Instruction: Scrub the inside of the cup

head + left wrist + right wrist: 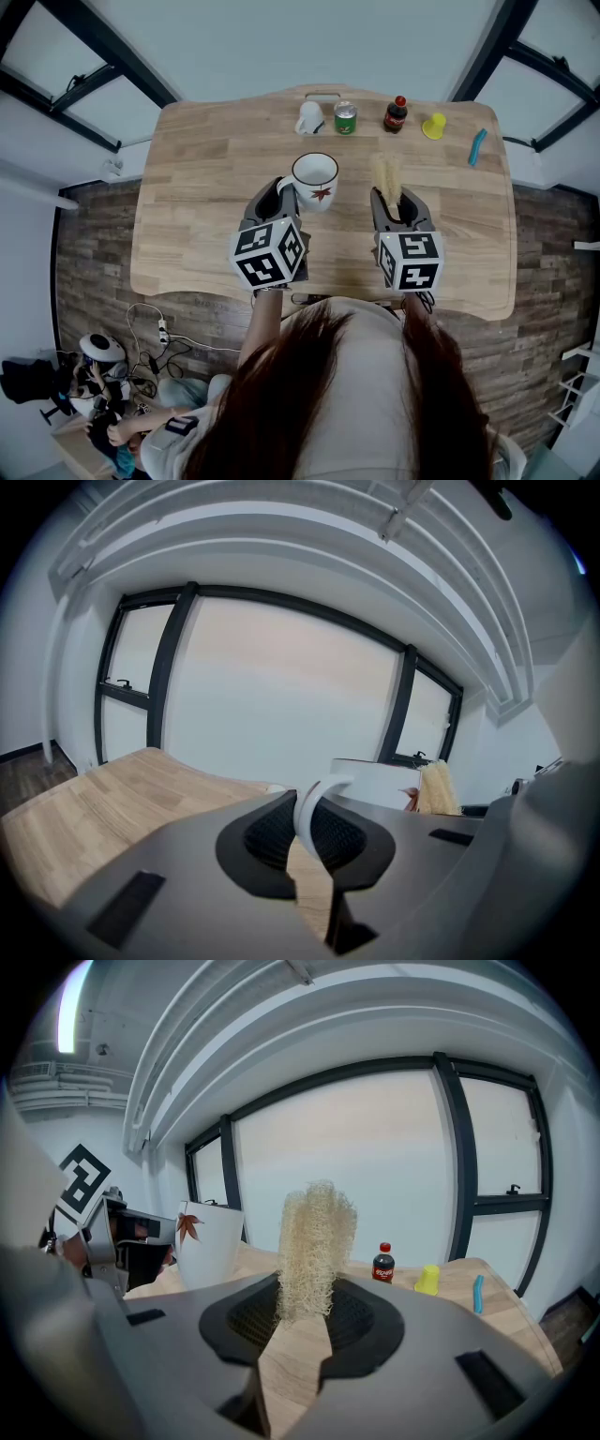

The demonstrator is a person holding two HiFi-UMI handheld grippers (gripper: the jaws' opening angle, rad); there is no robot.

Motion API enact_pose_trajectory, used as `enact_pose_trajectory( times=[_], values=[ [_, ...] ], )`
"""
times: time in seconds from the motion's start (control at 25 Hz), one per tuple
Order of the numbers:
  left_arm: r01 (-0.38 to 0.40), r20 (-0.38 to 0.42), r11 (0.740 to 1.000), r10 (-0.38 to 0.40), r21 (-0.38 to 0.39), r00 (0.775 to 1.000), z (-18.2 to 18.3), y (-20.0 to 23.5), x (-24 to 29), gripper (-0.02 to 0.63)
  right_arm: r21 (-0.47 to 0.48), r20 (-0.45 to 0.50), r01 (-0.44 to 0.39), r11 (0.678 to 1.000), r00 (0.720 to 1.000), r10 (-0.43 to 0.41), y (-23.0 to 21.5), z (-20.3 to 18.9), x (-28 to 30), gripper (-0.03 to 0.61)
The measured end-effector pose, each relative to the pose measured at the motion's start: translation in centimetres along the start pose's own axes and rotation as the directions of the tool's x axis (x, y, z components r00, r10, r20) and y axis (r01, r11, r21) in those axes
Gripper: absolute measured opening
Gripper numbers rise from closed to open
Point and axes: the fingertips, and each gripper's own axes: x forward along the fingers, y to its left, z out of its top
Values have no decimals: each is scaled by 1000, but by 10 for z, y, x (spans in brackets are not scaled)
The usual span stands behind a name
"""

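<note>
Cup and scrubber in hand, scrubbing not begun

The cup (315, 176) stands upright, mouth up, near the middle of the table (202, 220); we cannot tell whether it rests on the wood or is lifted just off it. Its inside looks bare, with nothing reaching in. The left gripper (307, 834) pinches the cup's handle (316, 803) between its pads. The right gripper (305, 1314) is closed on the lower end of a loofah (315, 1237), which stands up out of the jaws, beside the cup and apart from it. We judge both grasps done. What is left is the whole job: bring the loofah over the rim, push it in and rub the wall and bottom. A can (345, 117) and a bottle (396, 113) wait untouched at the far edge.
</note>
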Motion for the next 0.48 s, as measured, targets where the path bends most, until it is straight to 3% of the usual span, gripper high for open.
enact_pose_trajectory(
  times=[0.48],
  values=[
    [7,-12,1000,-7,3,1000,-4,-1,2,29,2,-8,2,1000,1000,-2,-2,-3,1,121]
  ],
)
